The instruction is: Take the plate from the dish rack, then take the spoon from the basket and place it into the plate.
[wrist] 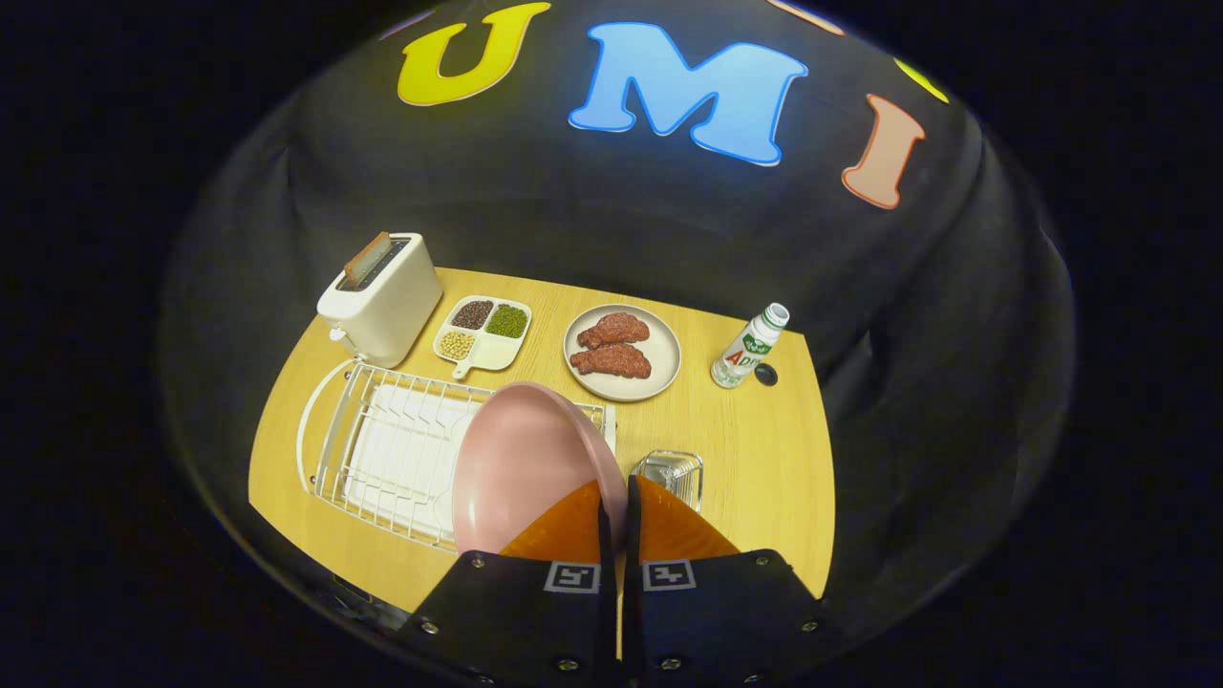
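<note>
My gripper [613, 489] is shut on the rim of a pink plate [521, 463], both fingers pinching its edge. The plate stands on edge, tilted, held above the right end of the white wire dish rack [392, 444]. Just ahead of the right finger sits a small clear basket [672, 473] on the wooden table; I cannot make out a spoon in it.
A white toaster [380, 296] with a slice in it stands at the back left. Beside it lie a divided tray of beans [483, 334], a plate with two pieces of meat [622, 353], a small bottle [749, 346] and a dark cap [765, 375]. Bare table [764, 449] lies right of the basket.
</note>
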A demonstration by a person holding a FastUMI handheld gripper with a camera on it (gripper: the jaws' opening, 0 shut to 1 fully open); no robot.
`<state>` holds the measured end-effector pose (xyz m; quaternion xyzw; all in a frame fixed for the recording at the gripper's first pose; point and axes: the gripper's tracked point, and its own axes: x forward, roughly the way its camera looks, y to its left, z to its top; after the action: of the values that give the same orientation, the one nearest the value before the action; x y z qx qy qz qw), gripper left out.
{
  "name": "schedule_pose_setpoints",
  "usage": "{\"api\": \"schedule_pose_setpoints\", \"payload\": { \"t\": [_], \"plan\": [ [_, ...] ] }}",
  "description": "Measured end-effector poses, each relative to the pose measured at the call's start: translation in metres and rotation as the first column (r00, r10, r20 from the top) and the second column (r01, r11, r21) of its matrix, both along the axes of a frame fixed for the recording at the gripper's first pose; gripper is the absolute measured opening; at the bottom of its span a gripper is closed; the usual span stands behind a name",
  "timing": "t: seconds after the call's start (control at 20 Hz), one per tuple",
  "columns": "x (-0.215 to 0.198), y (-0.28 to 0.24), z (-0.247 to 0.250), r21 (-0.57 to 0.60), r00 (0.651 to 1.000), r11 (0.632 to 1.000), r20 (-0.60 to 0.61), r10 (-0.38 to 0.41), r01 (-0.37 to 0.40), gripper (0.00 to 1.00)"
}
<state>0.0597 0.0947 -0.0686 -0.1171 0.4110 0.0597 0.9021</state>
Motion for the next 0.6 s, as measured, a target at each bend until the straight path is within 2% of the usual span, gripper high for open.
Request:
{"api": "schedule_pose_setpoints", "payload": {
  "t": [0.3,0.6],
  "plan": [
    [-0.068,-0.032,-0.033,0.185,0.998,0.983,-0.058,-0.005,0.016,0.02],
    [-0.12,-0.046,-0.11,0.288,0.988,0.957,-0.152,0.021,0.024,0.02]
  ]
}}
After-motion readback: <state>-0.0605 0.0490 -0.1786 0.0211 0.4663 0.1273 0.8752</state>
